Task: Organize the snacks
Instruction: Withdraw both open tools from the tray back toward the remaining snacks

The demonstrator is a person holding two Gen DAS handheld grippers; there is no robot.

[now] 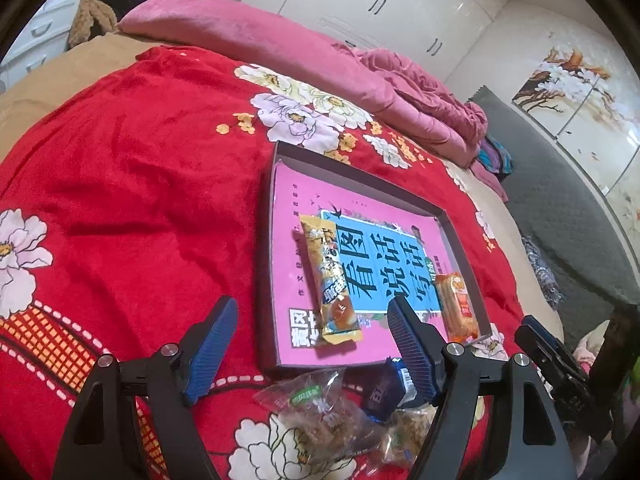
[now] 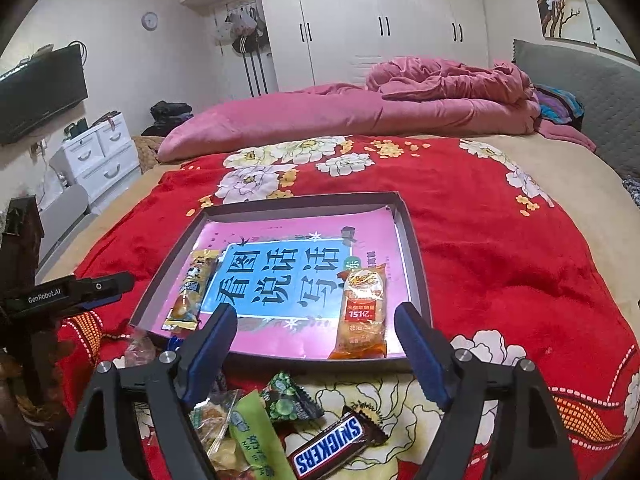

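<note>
A shallow dark box with a pink book cover inside lies on the red floral blanket. In it lie a long yellow snack pack on the left and an orange cracker pack on the right. Loose snacks lie in front of the box: clear wrapped pastries, a dark blue packet, a Snickers bar, a green stick pack and a dark green packet. My left gripper is open and empty above the pastries. My right gripper is open and empty above the loose snacks.
The red blanket covers the bed, with a pink quilt bunched at the far side. White wardrobes, a white drawer unit and a wall TV stand beyond. The other gripper shows at each view's edge.
</note>
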